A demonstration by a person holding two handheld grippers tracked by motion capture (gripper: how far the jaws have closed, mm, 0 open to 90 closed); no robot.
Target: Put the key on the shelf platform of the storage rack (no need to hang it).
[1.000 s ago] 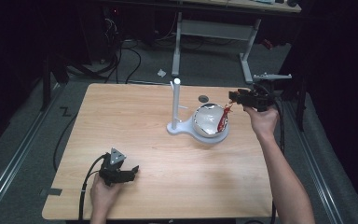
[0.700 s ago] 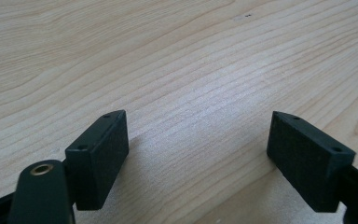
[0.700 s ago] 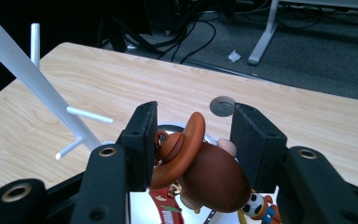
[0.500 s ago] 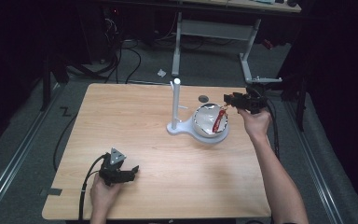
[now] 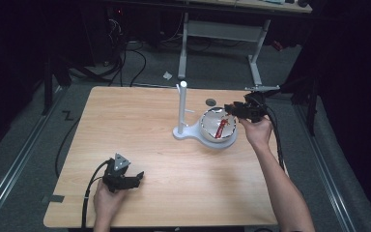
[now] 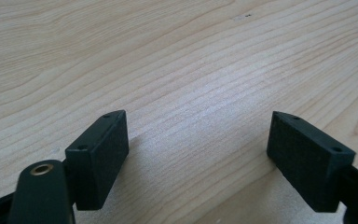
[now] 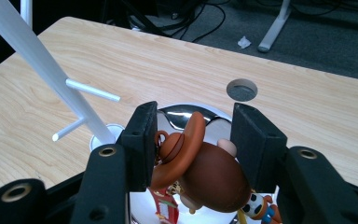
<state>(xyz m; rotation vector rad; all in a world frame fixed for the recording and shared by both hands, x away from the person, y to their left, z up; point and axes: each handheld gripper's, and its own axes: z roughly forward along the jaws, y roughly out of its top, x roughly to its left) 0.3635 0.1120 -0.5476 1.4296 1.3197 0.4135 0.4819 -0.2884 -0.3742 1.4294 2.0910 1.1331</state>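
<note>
A brown toy figure with an orange hat [image 7: 205, 172] sits between the jaws of my right gripper [image 7: 196, 116], which is shut on it. The toy hangs over a shiny metal bowl [image 7: 182, 112]. A red strap [image 7: 165, 207] dangles from it into the bowl. In the high view the right gripper [image 5: 230, 108] is at the far right rim of the bowl [image 5: 207, 118], with the red strap [image 5: 221, 129] inside. My left gripper [image 5: 135, 178] rests open near the table's front left. Bare wood lies between its jaws [image 6: 198, 121].
A white stand with short pegs [image 5: 182, 108] rises just left of the bowl on a white base [image 5: 186, 132]. In the right gripper view the stand's post [image 7: 51, 70] is close on the left. A round cable hole [image 5: 211, 102] lies behind the bowl.
My right gripper has moved left and down with the toy, from beside the table's right edge to over the bowl's rim. The left gripper has stayed put.
</note>
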